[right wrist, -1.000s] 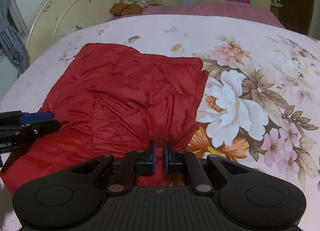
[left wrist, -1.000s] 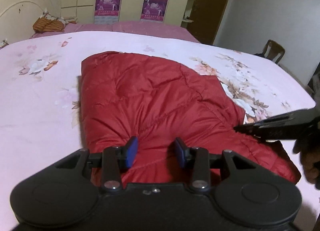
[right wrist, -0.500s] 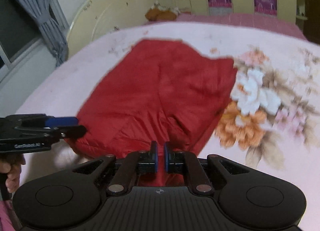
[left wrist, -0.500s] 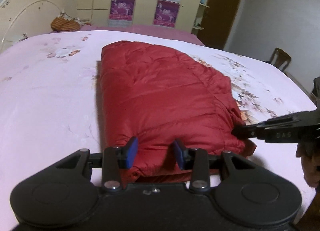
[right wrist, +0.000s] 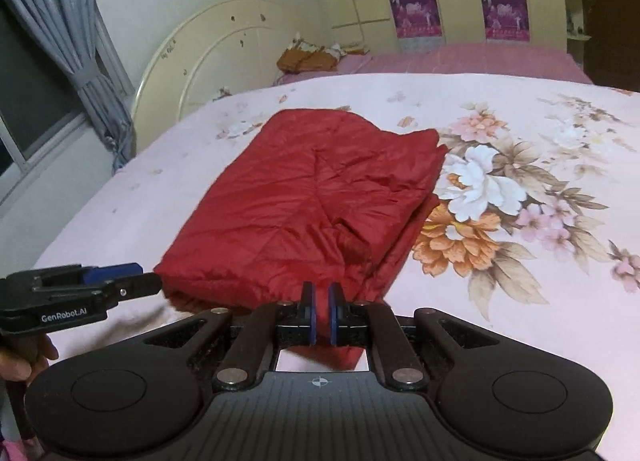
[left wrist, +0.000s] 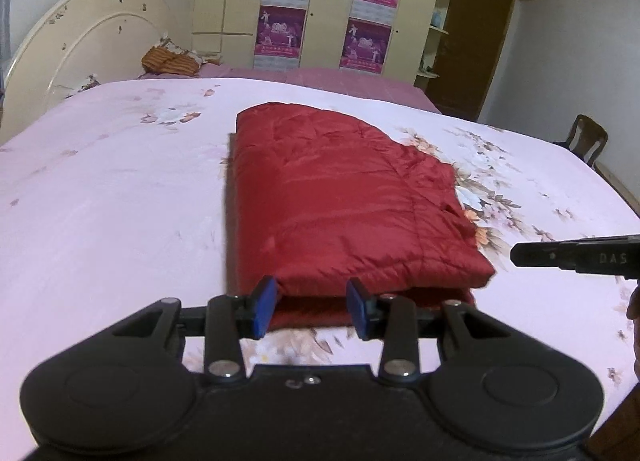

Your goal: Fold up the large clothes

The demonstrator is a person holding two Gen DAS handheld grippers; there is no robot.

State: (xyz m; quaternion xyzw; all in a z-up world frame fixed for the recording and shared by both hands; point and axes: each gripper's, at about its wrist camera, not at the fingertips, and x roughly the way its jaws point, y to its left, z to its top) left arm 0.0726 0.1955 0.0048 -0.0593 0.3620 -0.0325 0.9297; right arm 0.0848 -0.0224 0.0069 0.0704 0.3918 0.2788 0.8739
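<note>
The red quilted jacket is sheeny synthetic cloth, the floral bedsheet matt cotton-like fabric.

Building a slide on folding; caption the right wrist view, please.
Shut right tool before a folded red quilted jacket on a floral bedspread.

a: the red jacket runs under the right gripper; its near corner is hidden there.
b: the left gripper covers the near hem too. beyond it, the chair is half cut by the bed.
</note>
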